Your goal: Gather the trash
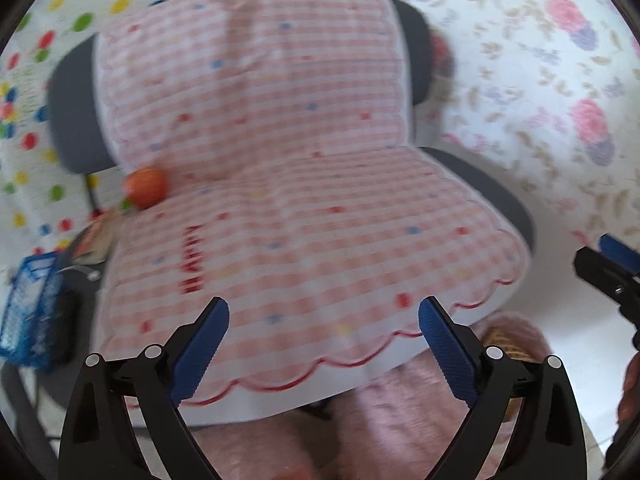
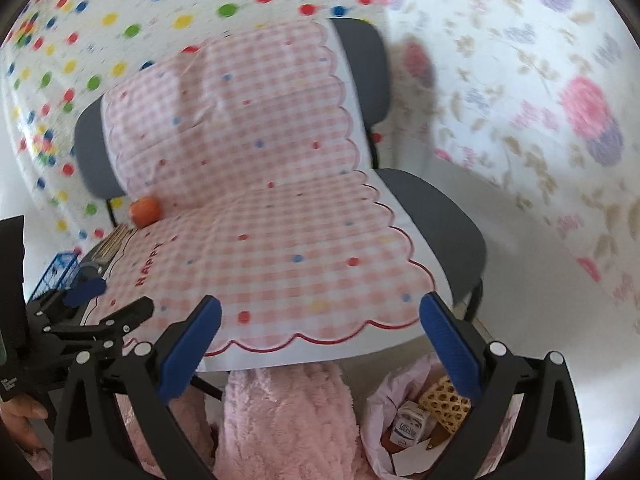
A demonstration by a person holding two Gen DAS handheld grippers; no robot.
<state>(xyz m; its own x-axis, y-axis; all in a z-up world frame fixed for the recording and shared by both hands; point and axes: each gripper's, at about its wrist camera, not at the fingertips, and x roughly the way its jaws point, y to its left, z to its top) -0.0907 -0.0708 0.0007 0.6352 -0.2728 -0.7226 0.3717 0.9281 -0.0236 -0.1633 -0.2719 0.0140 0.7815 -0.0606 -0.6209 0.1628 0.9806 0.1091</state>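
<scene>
Your left gripper (image 1: 323,334) and right gripper (image 2: 320,334) both hung released, nothing btwn the fingers. Trash bag (image 2: 400,412) sat on the floor below the right gripper; orange ball (image 1: 146,187) lay well beyond, at the chair (image 1: 76,120) seat's back-left corner.

A chair (image 2: 432,216) stands in front of me with a cloth (image 2: 280,240) draped over its back and seat. A round fruit (image 2: 145,211) sits on the seat's far left corner, against the backrest. Left of the chair stands a basket (image 1: 30,308). Below the seat's front edge, to my right, a bag (image 2: 384,412) holds a carton (image 2: 408,428) and other scraps. My knees (image 2: 288,420) are just in front of the chair
</scene>
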